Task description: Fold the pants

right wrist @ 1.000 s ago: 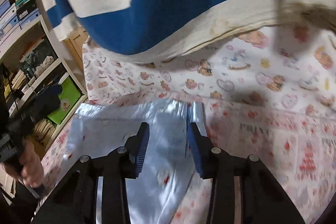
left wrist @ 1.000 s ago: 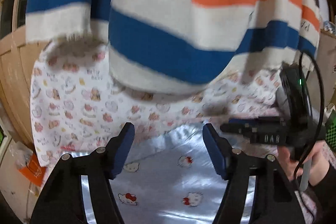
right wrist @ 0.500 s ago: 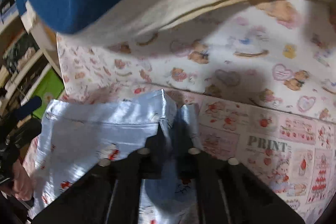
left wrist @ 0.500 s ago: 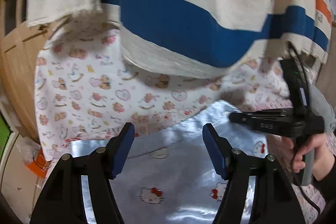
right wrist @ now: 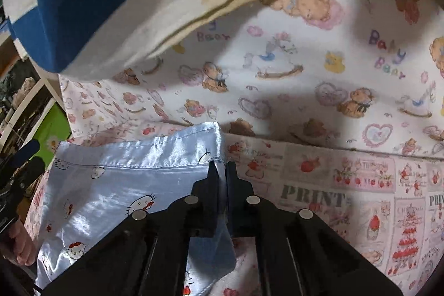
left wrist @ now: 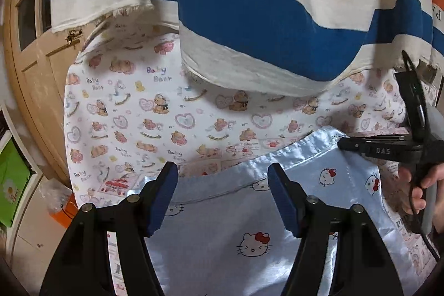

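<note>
Light blue satin pants (left wrist: pixel 222 226) with a cat print lie flat on a printed sheet. My left gripper (left wrist: pixel 222 185) is open and hovers over their hem edge, jaws wide apart and empty. My right gripper (right wrist: pixel 221 171) is shut on the pants' corner (right wrist: pixel 213 140), pinching the blue fabric between its jaws. From the left wrist view the right gripper (left wrist: pixel 344 143) shows at the right, its tip on the same corner of the pants.
A striped blue, orange and cream blanket (left wrist: pixel 263 18) hangs over the back of the bear-print sheet (left wrist: pixel 138 107). A wooden door (left wrist: pixel 30 52) stands at the left. Shelves with a green box (right wrist: pixel 47 135) stand beyond the sheet's edge.
My right gripper moved in and shut on the corner of the pants. My left gripper moved forward a little over the pants and stayed open.
</note>
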Action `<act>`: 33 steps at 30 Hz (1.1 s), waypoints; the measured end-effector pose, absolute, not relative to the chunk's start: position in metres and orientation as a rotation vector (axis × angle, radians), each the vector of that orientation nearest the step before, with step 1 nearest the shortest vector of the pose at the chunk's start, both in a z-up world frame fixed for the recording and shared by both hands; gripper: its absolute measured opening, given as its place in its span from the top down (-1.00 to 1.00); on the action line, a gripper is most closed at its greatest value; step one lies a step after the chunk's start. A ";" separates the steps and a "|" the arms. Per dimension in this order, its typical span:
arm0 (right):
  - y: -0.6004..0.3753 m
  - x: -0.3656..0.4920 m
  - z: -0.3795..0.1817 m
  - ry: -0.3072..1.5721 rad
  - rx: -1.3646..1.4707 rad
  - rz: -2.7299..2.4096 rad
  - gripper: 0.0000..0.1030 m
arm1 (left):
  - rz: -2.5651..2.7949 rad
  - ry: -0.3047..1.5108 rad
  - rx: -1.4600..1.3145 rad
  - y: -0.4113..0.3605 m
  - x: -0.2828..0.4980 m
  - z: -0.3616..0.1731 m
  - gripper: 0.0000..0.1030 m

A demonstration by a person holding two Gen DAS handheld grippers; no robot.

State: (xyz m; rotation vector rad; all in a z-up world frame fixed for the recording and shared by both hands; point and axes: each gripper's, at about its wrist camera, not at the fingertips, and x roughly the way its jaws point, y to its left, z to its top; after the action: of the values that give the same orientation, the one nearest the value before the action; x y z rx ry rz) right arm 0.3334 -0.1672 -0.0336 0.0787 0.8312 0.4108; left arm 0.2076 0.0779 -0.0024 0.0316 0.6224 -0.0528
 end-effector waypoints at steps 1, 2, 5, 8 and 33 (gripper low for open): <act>-0.170 0.332 -0.032 0.826 0.091 0.410 0.81 | -0.057 0.613 0.035 0.078 0.205 0.000 -0.28; -0.175 0.328 -0.027 0.808 0.115 0.414 0.65 | -0.059 0.599 0.042 0.077 0.203 0.002 -0.28; -0.185 0.310 -0.010 0.739 0.132 0.406 -0.03 | -0.044 0.523 0.096 0.069 0.190 0.014 -0.28; -0.192 0.286 0.006 0.693 0.133 0.431 -0.18 | -0.055 0.457 0.108 0.061 0.169 0.032 -0.28; -0.216 -0.025 -0.012 0.600 0.082 0.487 -0.18 | 0.025 0.232 0.018 0.046 -0.102 0.043 -0.28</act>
State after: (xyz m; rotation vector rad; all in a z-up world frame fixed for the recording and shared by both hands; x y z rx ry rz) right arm -0.0250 -0.2157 -0.0118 0.0815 0.6003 0.4866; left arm -0.1022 0.0462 0.0429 0.0178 0.2322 0.0249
